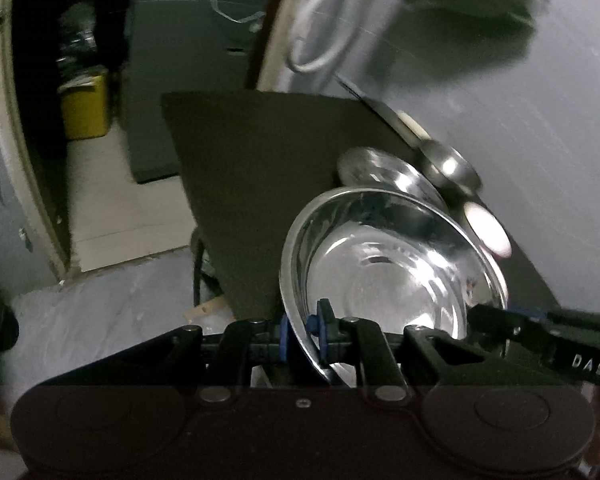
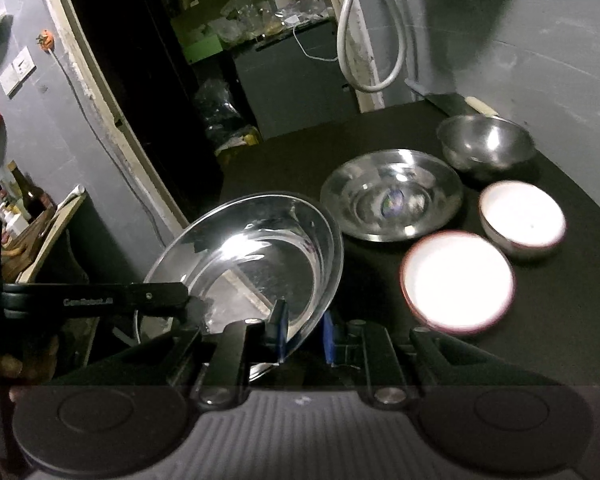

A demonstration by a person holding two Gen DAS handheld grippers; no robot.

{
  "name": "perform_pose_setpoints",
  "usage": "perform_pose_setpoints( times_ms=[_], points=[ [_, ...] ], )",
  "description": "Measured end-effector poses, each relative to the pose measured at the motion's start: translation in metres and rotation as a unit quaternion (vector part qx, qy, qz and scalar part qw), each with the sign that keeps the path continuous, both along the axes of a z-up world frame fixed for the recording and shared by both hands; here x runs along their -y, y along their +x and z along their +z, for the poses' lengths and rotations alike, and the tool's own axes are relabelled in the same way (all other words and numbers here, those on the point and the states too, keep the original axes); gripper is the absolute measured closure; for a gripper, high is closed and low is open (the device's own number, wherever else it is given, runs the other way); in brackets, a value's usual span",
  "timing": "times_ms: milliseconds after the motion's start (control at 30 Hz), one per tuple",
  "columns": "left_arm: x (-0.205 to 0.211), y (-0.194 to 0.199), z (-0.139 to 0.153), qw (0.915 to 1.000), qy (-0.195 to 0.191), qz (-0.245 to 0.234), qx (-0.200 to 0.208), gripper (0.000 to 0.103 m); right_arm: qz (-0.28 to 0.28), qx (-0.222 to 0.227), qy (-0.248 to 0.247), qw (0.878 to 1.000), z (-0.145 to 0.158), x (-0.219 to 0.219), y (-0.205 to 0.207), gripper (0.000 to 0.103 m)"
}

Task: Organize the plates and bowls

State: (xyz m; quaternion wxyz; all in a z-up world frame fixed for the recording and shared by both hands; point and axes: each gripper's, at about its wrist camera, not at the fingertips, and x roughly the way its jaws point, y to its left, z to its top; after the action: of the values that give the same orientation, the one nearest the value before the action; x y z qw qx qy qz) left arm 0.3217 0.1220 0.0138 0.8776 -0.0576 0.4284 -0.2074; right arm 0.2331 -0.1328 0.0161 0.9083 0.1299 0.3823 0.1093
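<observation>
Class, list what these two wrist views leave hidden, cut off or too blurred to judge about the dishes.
- Left wrist view: white bowl is half hidden behind the held steel plate and motion-blurred.
- Left wrist view: deep steel bowl is smeared, so its contents are unreadable.
- Right wrist view: held plate's near rim is hidden behind the right tongs.

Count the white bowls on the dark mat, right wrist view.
2. One white bowl sits nearest the camera, right of the held steel plate; the other white bowl lies behind it to the right, before the deep steel bowl. More may be hidden.
</observation>
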Motion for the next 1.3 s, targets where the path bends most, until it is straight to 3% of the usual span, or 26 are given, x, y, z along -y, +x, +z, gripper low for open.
perform_pose_setpoints(
  times_ms=[200, 500, 1300],
  points=[
    [0.01, -0.03, -0.003, 0.9974, 0.031, -0.064, -0.007, 0.086, 0.001, -0.033, -0.005, 0.999, -0.005, 0.003, -0.034, 0.08],
    [0.023, -0.046, -0.01, 0.9915, 0.062, -0.112, -0.02, 0.084, -0.019, -0.069, -0.011, 0.997, -0.012, 0.006, -0.054, 0.079],
    [0.05, -0.054, -0.007, 0.9775, 0.142, -0.153, -0.027, 0.079, 0.01, -0.119, -0.07, 0.99, -0.02, -0.005, -0.048, 0.072]
  ],
)
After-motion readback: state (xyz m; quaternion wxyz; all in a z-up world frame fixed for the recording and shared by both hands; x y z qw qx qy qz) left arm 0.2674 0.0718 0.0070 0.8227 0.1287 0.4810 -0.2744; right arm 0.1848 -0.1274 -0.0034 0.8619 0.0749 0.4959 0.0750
